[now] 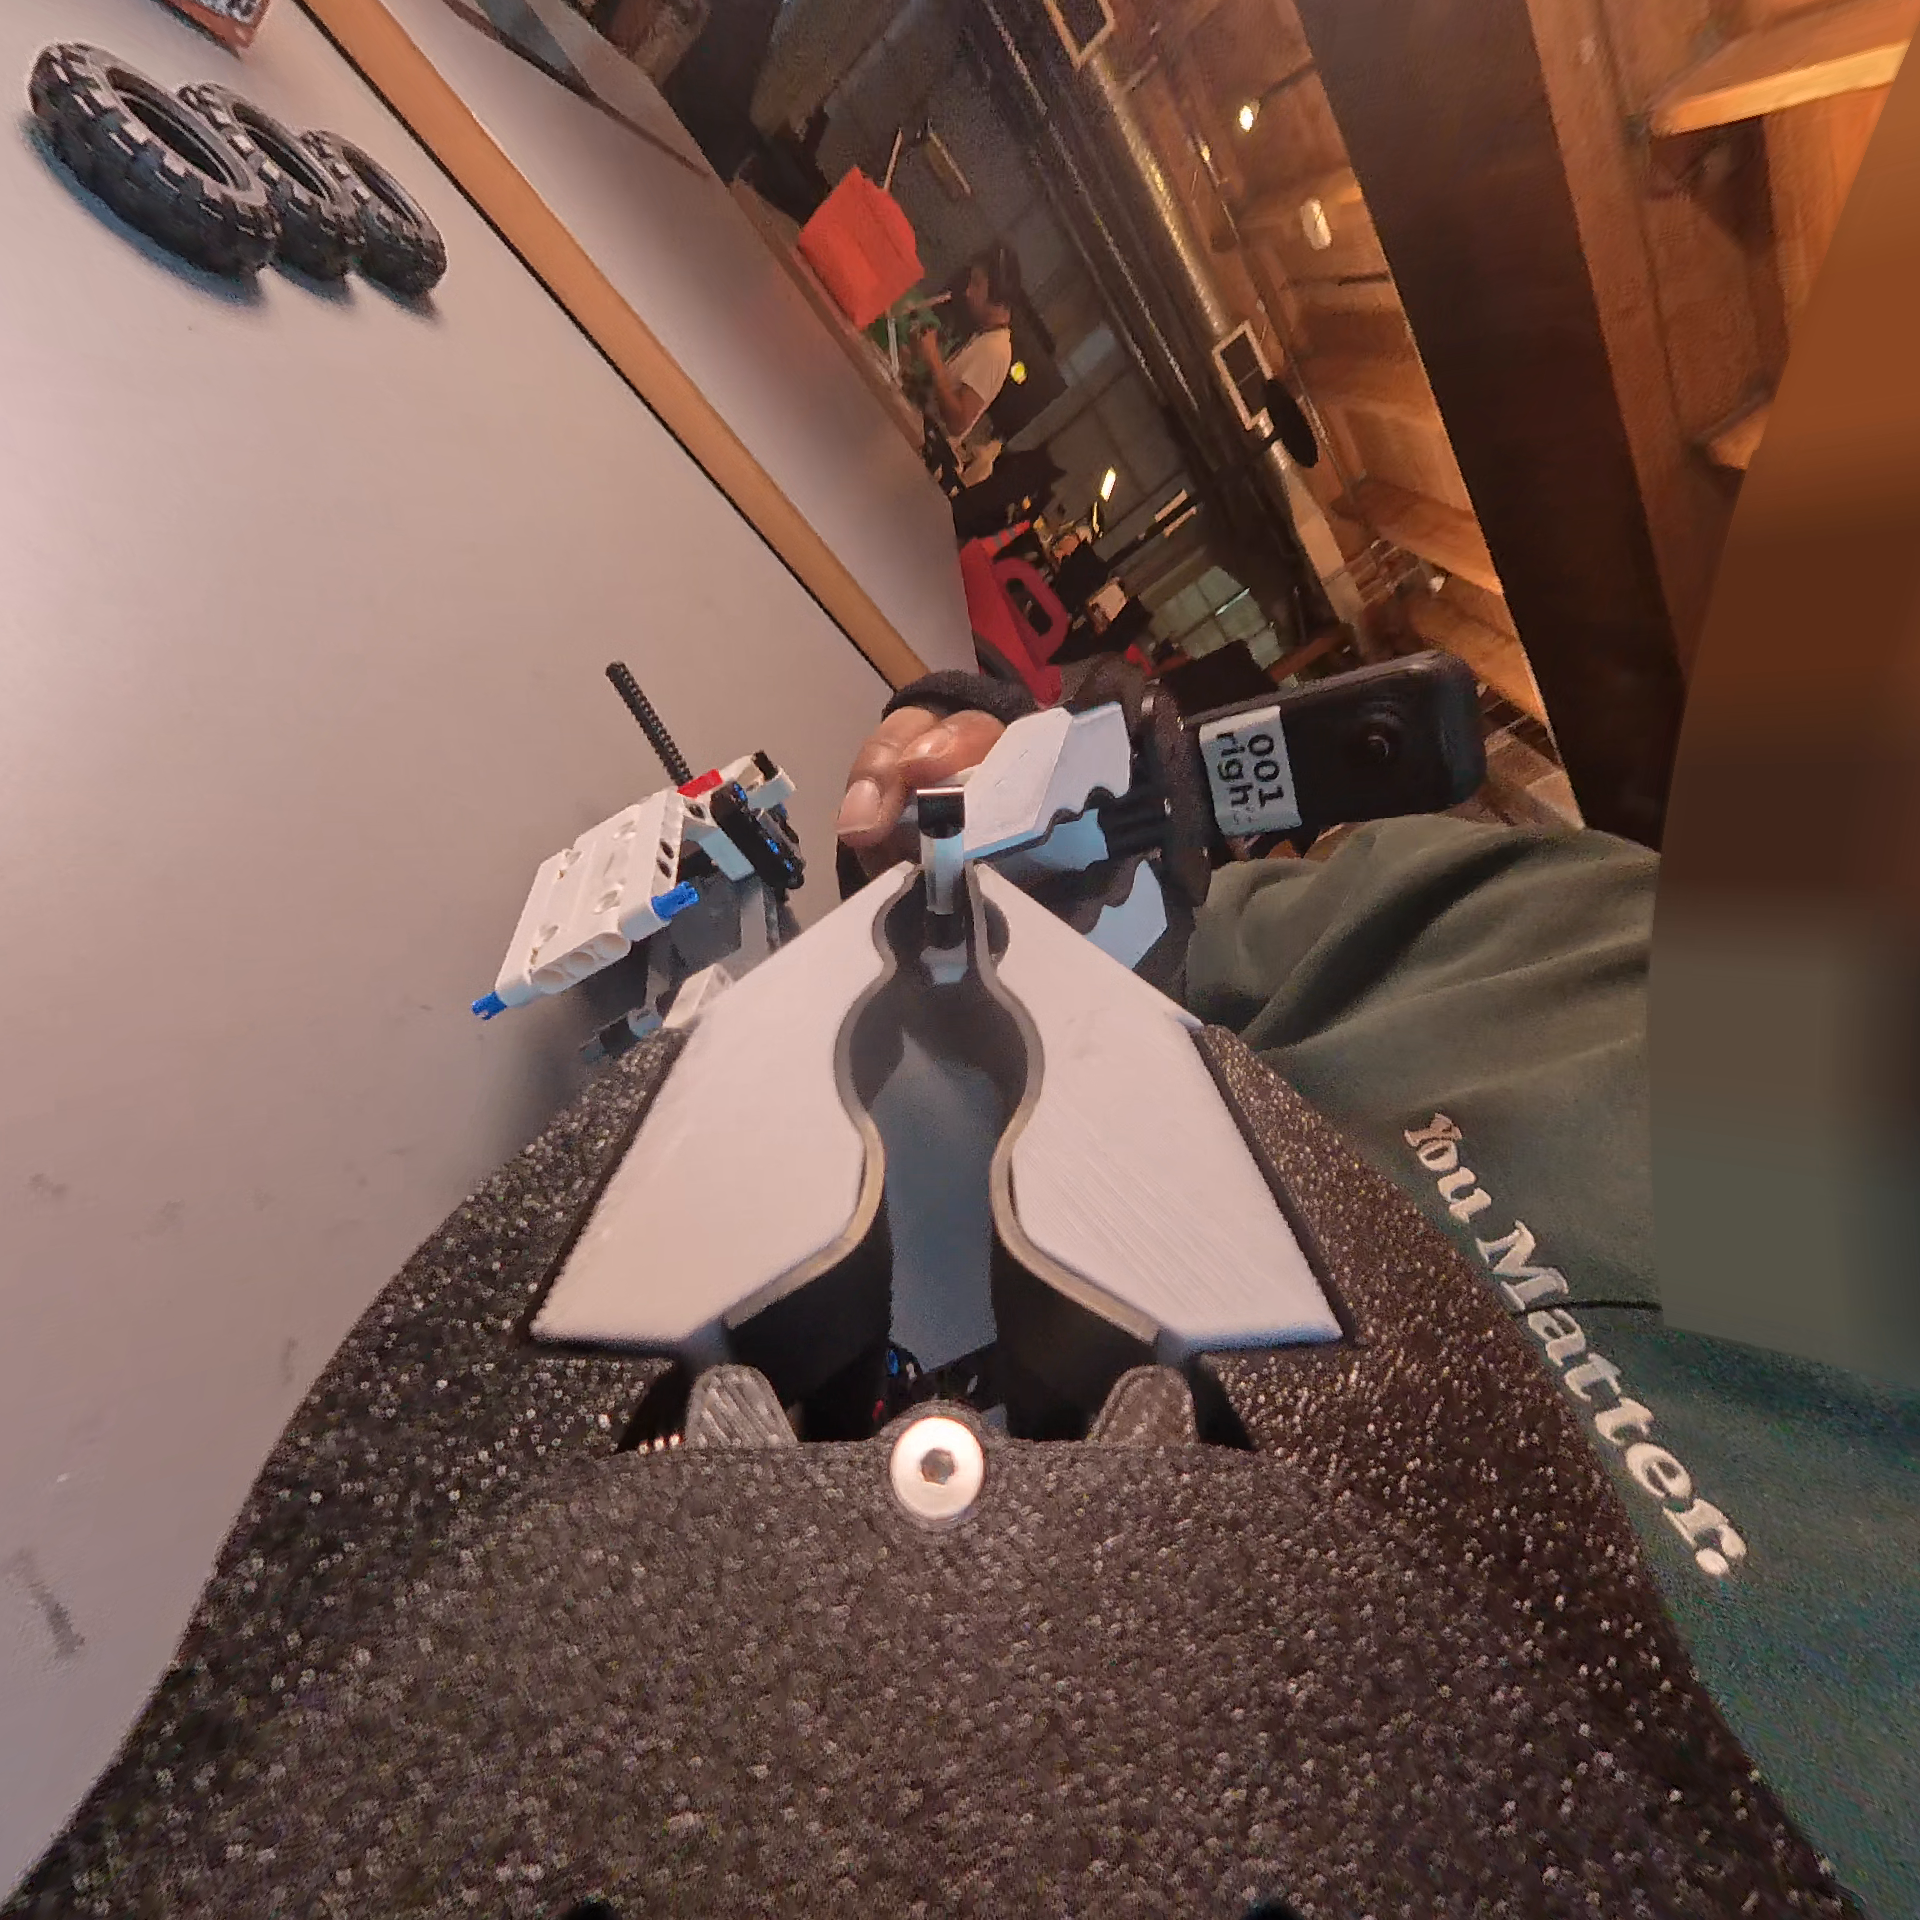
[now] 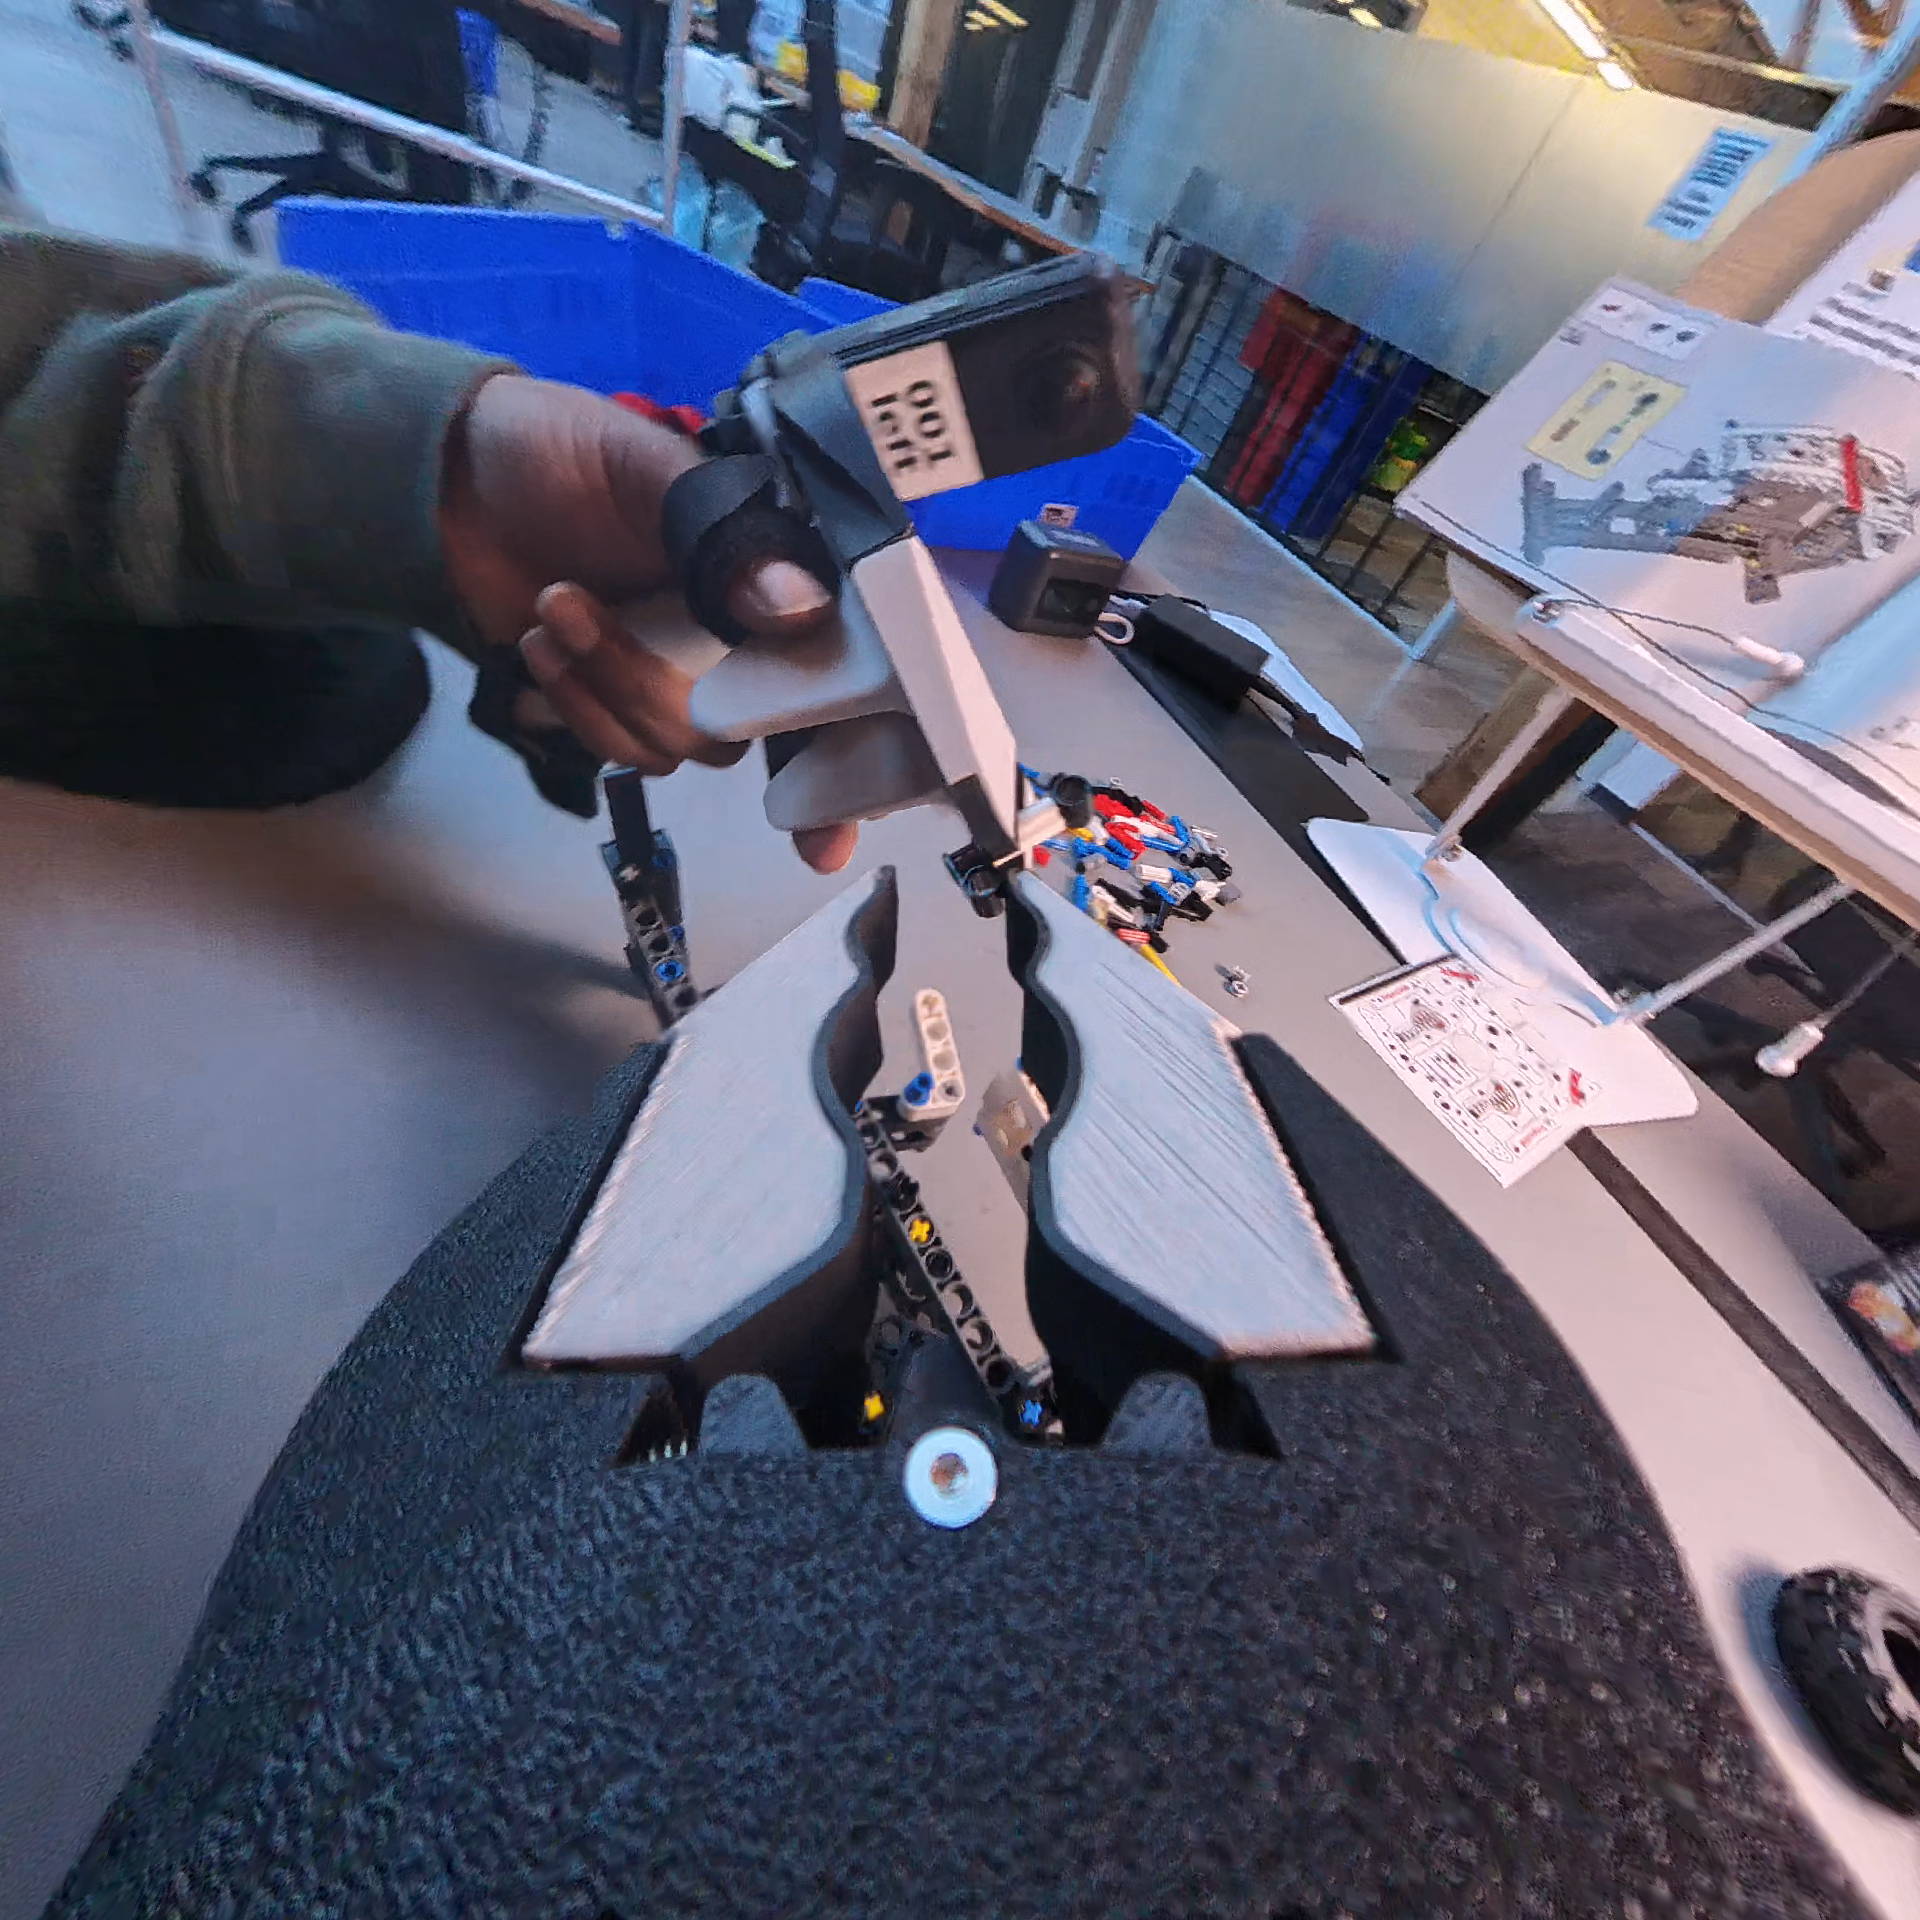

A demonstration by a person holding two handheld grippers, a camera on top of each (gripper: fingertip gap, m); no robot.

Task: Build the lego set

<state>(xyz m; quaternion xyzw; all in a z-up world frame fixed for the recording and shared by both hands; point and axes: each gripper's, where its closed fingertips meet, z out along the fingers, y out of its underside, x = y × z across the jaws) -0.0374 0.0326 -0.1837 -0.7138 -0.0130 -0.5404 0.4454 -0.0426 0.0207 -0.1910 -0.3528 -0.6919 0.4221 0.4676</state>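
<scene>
Left gripper [image 1: 935,914]: your jaws pinch a small grey-and-black piece [image 1: 940,873] at the tips, the right gripper [image 1: 951,831] meeting it there.
Right gripper [image 2: 951,883]: jaws parted; whether it touches the piece is unclear.
Partial model [image 1: 644,883]: white, on the table [image 1: 260,727]; the black frame [image 2: 935,1247] is separate.
Remaining: loose parts pile [image 2: 1132,862] and tyres [image 1: 229,177] unused. You are mid-build.

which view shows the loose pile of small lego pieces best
The right wrist view: the pile of small red, blue and black pieces lies in the open on the grey table, just past the left gripper. The left wrist view shows none of it.
</scene>
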